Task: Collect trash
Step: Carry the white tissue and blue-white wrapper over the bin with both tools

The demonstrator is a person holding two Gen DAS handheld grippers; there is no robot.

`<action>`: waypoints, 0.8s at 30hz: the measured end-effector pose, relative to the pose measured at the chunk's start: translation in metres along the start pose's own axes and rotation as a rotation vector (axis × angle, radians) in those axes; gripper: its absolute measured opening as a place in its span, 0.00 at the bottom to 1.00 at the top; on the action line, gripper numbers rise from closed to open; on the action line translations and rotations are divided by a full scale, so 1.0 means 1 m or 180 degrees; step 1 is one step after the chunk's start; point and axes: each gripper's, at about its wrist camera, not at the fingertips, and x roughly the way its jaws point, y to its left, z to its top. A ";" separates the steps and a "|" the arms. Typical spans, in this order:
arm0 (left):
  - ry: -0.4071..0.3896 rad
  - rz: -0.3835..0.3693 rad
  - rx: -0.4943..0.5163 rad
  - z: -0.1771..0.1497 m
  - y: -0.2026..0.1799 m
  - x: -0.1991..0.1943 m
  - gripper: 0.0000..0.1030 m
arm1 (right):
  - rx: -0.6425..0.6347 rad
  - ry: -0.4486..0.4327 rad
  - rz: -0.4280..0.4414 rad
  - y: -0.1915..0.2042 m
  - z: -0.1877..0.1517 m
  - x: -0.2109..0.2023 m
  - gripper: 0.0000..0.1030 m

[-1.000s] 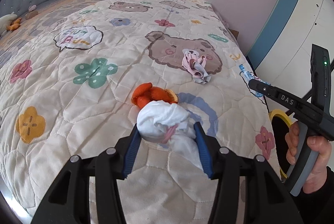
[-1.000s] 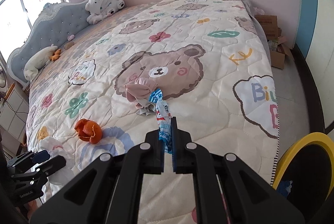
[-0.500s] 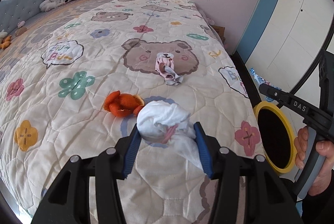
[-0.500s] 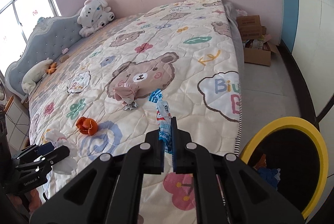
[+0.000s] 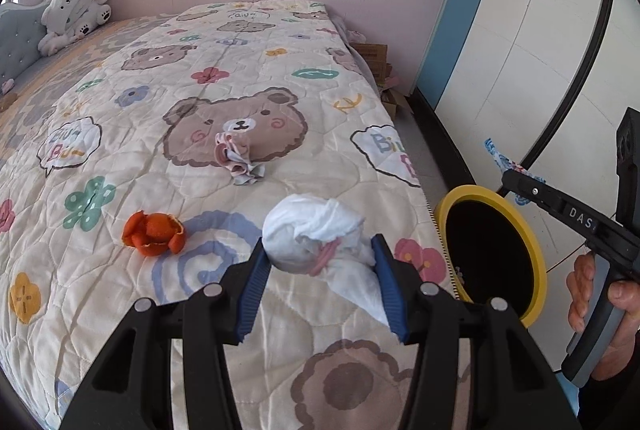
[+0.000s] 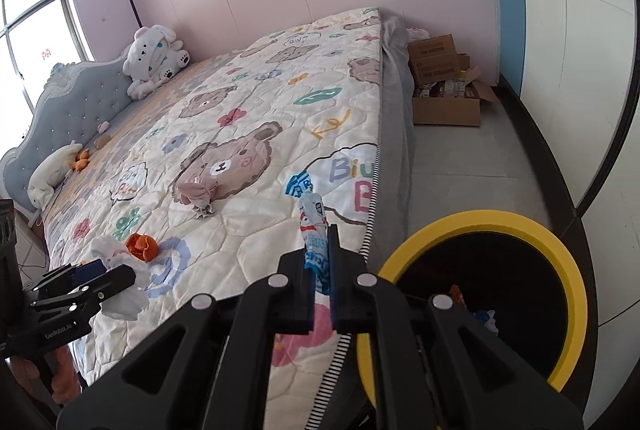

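Note:
My left gripper (image 5: 320,254) is shut on a crumpled white tissue wad (image 5: 316,234) and holds it above the bed's near corner. My right gripper (image 6: 320,250) is shut on a blue and white snack wrapper (image 6: 314,226), above the bed edge next to the yellow-rimmed trash bin (image 6: 572,270). The bin also shows in the left wrist view (image 5: 536,262), with the right gripper (image 5: 520,181) over it. An orange peel (image 5: 154,234) and a crumpled pink and grey cloth (image 5: 238,157) lie on the quilt.
The bed's patterned quilt (image 5: 200,89) fills the left. A white plush toy (image 6: 154,57) sits by the grey headboard (image 6: 72,101). Cardboard boxes (image 6: 444,85) stand on the floor by the far wall. A white wall (image 6: 580,49) is on the right.
Both grippers have moved right, toward the bed's edge and the bin, each still holding its piece. The bin has come fully into view.

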 end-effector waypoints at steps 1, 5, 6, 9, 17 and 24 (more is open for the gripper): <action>0.0004 -0.0019 0.0021 0.001 -0.005 0.001 0.47 | 0.0027 -0.0011 -0.0007 -0.006 -0.001 -0.003 0.05; 0.0019 -0.0079 0.0144 0.005 -0.026 0.007 0.47 | 0.0105 -0.0049 -0.0076 -0.026 -0.006 -0.015 0.05; 0.0024 -0.0098 0.0171 0.006 -0.031 0.008 0.47 | 0.0124 -0.0050 -0.0095 -0.031 -0.007 -0.018 0.05; 0.0039 -0.0158 0.0234 0.009 -0.045 0.012 0.47 | 0.0184 -0.0066 -0.0152 -0.045 -0.009 -0.025 0.05; 0.0074 -0.0298 0.0390 0.013 -0.079 0.023 0.47 | 0.0298 -0.0122 -0.0250 -0.075 -0.015 -0.042 0.05; 0.0104 -0.0401 0.0543 0.018 -0.108 0.032 0.47 | 0.0382 -0.0145 -0.0344 -0.095 -0.019 -0.050 0.05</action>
